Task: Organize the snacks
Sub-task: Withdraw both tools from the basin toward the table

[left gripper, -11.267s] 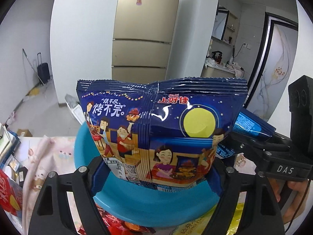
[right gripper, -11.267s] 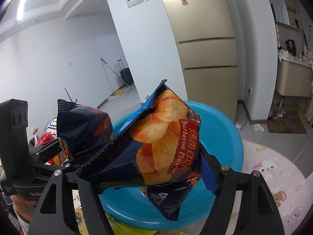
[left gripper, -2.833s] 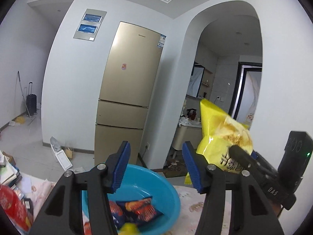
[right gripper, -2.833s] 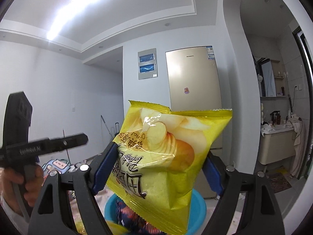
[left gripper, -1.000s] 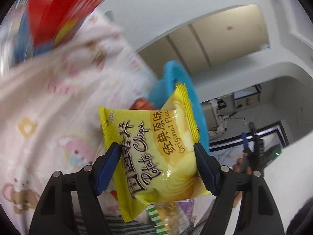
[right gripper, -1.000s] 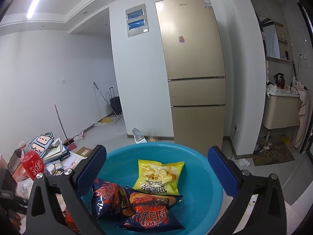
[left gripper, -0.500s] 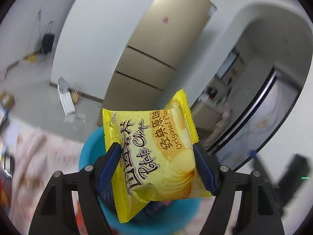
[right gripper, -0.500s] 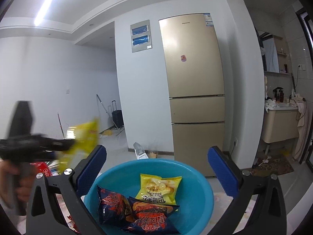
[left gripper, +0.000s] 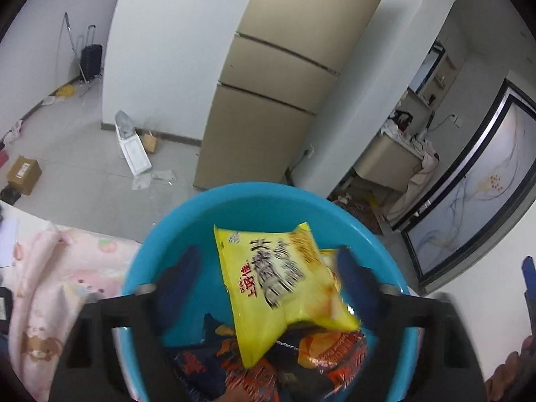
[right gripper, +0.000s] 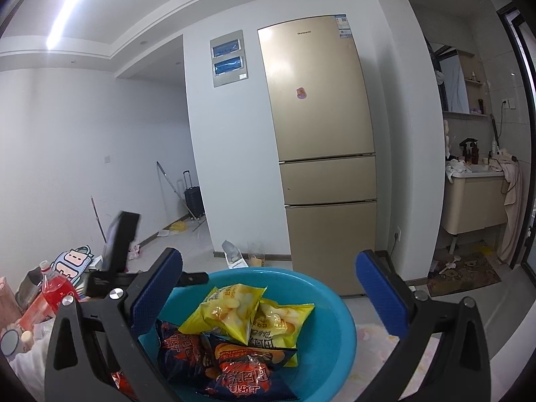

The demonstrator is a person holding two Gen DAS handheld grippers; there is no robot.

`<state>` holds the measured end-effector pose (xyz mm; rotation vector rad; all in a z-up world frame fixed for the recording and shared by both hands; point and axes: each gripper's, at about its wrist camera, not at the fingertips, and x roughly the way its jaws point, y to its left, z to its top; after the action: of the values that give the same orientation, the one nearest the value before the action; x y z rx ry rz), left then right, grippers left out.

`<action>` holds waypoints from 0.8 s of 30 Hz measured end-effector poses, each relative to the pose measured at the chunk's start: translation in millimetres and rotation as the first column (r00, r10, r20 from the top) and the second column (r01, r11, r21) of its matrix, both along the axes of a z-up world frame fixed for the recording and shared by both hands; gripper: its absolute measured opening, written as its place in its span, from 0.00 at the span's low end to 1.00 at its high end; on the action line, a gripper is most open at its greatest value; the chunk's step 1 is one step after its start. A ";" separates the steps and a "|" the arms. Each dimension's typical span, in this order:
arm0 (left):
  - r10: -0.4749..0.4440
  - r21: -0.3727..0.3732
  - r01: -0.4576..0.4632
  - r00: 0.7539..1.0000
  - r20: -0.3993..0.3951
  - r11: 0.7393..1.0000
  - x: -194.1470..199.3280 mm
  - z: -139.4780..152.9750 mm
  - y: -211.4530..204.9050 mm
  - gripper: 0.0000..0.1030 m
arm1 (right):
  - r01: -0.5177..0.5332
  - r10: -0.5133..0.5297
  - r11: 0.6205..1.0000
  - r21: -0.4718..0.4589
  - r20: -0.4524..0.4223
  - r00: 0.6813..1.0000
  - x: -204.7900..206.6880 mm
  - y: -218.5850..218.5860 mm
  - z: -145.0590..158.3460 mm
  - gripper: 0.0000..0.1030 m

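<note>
A blue plastic basin (left gripper: 160,234) (right gripper: 335,328) holds snack bags. In the left wrist view a yellow chip bag (left gripper: 281,284) lies loose between my open left gripper's (left gripper: 268,274) blurred jaws, on top of dark blue and orange barbecue chip bags (left gripper: 318,358). In the right wrist view two yellow bags (right gripper: 227,308) (right gripper: 281,321) rest on the dark barbecue bags (right gripper: 234,365). My right gripper (right gripper: 268,288) is open and empty above the basin's near side. The left gripper's body (right gripper: 117,254) shows at the left.
A pink cartoon tablecloth (left gripper: 50,284) covers the table. A red bottle (right gripper: 53,288) and clutter sit at the left. A gold fridge (right gripper: 318,154) stands behind, with a bathroom doorway (right gripper: 475,184) at the right.
My left gripper carried the yellow bag over the basin and opened; the bag now lies in the basin on the other bags. The right gripper stayed open over the basin.
</note>
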<state>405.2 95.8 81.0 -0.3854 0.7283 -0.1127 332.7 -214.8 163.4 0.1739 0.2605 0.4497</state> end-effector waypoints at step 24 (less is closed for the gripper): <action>-0.204 0.249 0.113 0.903 0.378 0.962 -261.0 130.6 -76.8 1.00 | -0.029 0.037 0.997 -0.072 0.121 0.992 -151.6 -8.7 55.4 1.00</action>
<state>144.2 19.0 211.7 -0.0797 0.3573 -0.2554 181.1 -223.5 218.7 0.0736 0.1591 0.4817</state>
